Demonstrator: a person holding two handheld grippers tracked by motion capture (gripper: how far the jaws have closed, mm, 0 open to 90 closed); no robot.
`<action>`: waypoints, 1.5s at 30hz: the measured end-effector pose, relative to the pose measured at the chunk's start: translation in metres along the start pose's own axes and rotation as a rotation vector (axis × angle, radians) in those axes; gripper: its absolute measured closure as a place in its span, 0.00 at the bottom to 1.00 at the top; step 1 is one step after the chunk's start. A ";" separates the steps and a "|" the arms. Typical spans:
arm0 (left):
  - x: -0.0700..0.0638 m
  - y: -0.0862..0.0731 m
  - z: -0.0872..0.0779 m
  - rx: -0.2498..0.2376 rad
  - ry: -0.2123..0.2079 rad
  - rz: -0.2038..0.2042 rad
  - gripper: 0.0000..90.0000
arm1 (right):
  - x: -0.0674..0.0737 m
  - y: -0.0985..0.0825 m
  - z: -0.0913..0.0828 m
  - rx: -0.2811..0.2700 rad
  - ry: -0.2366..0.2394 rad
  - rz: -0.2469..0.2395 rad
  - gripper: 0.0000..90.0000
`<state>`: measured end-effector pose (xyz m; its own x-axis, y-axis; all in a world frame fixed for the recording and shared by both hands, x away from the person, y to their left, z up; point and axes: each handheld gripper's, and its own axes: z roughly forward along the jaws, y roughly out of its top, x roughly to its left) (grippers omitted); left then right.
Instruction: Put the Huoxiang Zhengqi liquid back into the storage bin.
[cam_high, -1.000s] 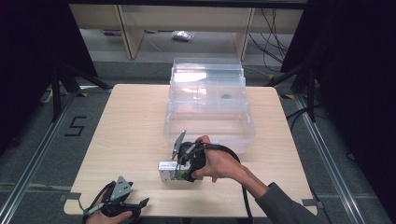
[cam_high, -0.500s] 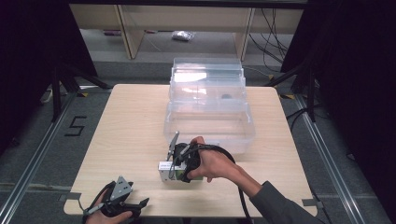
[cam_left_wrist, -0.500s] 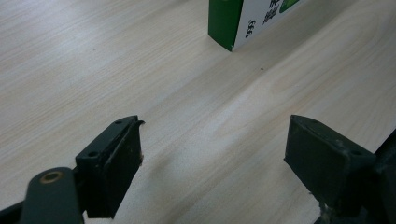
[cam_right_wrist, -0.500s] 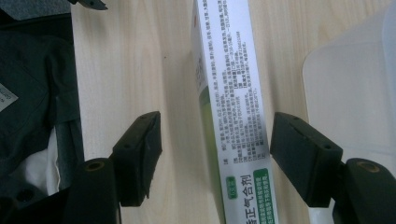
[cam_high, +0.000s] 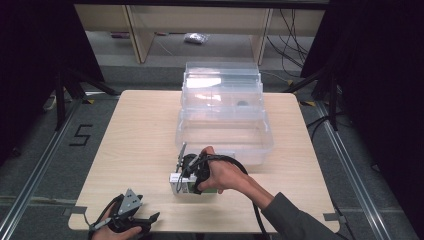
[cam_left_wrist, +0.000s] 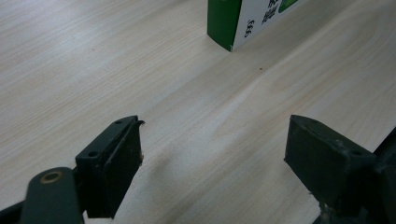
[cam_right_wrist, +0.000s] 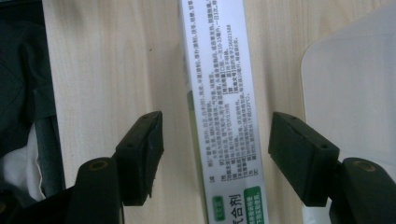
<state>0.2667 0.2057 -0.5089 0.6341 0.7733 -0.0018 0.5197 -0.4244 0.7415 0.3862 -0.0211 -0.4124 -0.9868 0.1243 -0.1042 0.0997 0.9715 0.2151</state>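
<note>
A narrow white box with green print (cam_right_wrist: 219, 93) lies on the wooden table (cam_high: 130, 135). My right gripper (cam_right_wrist: 217, 135) is open and points down over it, one jaw on each side, neither touching. In the high view the right gripper (cam_high: 184, 179) sits over the box (cam_high: 176, 187) near the table's front middle, held by a hand. My left gripper (cam_high: 149, 220) rests at the front left edge, open, with nothing between its jaws. From the left gripper (cam_left_wrist: 212, 130) the box's green corner (cam_left_wrist: 233, 21) lies farther ahead.
A clear plastic bin (cam_high: 225, 135) with its lid folded back stands behind the box at mid-table. Its rim (cam_right_wrist: 350, 88) comes close to the right jaw. Bare wood spreads across the table's left half. Shelves and cables lie beyond the far edge.
The right hand and its gripper have shifted slightly left and lower over the box. The box and the left gripper have stayed in place.
</note>
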 end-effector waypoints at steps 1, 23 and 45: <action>0.000 0.000 0.000 0.000 0.000 0.000 0.20 | -0.001 0.000 0.002 -0.005 -0.001 -0.007 0.41; 0.000 0.000 0.000 0.012 -0.003 0.023 0.20 | -0.007 0.008 0.020 0.060 0.028 -0.004 0.50; 0.001 0.000 0.000 0.014 0.002 0.026 0.20 | -0.008 0.012 0.030 0.108 0.052 -0.044 0.62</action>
<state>0.2670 0.2063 -0.5086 0.6461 0.7631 0.0188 0.5110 -0.4507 0.7319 0.3992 -0.0041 -0.4379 -0.9955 0.0735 -0.0604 0.0668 0.9922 0.1051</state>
